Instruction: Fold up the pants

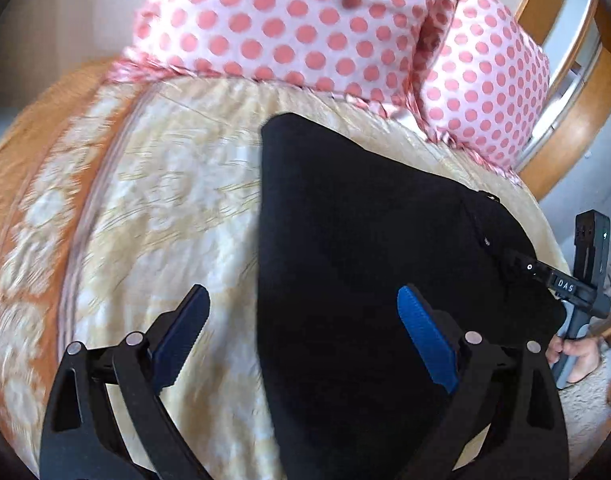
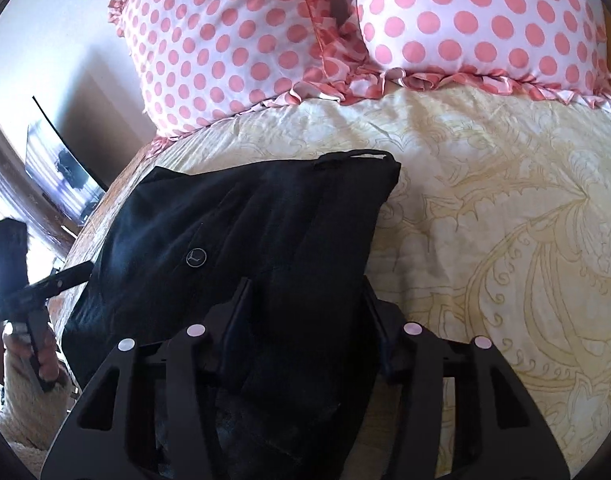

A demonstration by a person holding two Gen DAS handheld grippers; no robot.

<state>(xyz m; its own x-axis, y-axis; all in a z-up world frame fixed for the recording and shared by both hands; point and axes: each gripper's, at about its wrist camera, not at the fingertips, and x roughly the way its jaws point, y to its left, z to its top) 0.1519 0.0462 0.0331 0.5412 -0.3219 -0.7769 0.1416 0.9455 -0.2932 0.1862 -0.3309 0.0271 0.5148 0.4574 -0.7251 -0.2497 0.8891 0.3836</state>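
The black pants (image 1: 365,248) lie folded in a compact bundle on the cream patterned bedspread (image 1: 165,208). My left gripper (image 1: 301,308) is open above the pants' left edge, one blue finger over the bedspread, the other over the black cloth. In the right wrist view the pants (image 2: 233,240) show a small round logo. My right gripper (image 2: 305,300) is open just above the near end of the bundle, nothing between its jaws. Each gripper shows at the other view's edge: the right one (image 1: 565,284), the left one (image 2: 45,288).
Two white pillows with pink dots (image 2: 265,40) lie at the head of the bed. A wooden bed frame (image 1: 577,92) curves at the right. A hand (image 1: 577,356) holds the right gripper's handle over a fluffy rug (image 1: 585,408).
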